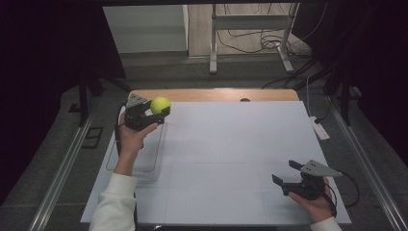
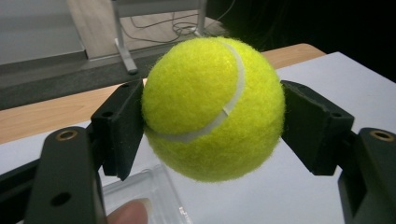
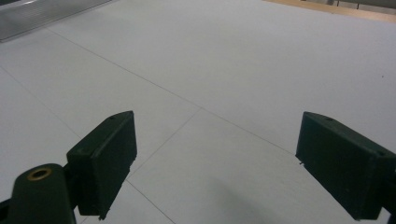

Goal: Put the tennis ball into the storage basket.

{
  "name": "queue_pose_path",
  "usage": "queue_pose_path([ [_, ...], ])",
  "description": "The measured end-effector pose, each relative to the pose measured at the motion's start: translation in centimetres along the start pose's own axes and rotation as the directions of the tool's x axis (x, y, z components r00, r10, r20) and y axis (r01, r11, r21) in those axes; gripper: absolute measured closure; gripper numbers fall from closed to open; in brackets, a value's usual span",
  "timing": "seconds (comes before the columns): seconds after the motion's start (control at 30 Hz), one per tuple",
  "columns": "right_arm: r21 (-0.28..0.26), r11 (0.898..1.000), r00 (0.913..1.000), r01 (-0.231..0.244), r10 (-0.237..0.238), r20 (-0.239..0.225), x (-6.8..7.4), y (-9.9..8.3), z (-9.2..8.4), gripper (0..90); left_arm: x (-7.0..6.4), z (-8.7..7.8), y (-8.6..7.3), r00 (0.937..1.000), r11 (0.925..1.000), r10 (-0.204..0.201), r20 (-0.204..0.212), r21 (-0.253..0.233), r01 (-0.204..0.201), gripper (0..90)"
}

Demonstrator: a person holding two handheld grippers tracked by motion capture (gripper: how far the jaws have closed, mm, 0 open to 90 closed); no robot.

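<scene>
Covering the table point(image 1: 231, 159), white sheet (dark room around).

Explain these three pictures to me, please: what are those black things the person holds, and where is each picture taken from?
No robot here: a person holds a hand tool with a two-jawed claw in each hand. The high view looks down on the white table from above the person. The other two come from small cameras riding on each claw, looking along its black jaws. The left claw is shut on a yellow tennis ball, lifted above a clear plastic tray that lies at the table's left edge. The right claw is open with nothing between its jaws, low over the bare white surface near the person.
</scene>
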State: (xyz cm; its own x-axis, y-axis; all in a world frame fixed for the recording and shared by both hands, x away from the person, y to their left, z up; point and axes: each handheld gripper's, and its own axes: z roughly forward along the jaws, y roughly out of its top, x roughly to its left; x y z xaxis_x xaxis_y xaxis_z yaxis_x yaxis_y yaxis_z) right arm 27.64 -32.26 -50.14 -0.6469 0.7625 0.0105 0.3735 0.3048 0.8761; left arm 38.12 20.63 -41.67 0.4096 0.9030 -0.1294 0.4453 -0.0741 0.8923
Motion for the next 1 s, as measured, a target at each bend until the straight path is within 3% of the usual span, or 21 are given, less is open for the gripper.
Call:
queue_pose_path([
  [0.43,0.001,1.000,1.0000,-0.002,0.002,-0.001,0.0,0.0,0.0,12.9,2.1,-0.2,-0.5,0.9977,0.9991,-0.040,-0.055,0.010,0.041,27.8],
  [0.8,0.003,1.000,1.0000,0.000,0.000,0.000,0.0,0.0,0.1,12.8,4.1,-0.6,-0.8,0.9903,0.9969,-0.075,-0.117,0.017,0.077,27.8],
  [1.0,0.002,1.000,1.0000,-0.001,0.001,-0.002,0.0,0.0,0.1,12.8,4.8,-0.6,-1.1,0.9872,0.9953,-0.091,-0.131,0.020,0.095,27.8],
])
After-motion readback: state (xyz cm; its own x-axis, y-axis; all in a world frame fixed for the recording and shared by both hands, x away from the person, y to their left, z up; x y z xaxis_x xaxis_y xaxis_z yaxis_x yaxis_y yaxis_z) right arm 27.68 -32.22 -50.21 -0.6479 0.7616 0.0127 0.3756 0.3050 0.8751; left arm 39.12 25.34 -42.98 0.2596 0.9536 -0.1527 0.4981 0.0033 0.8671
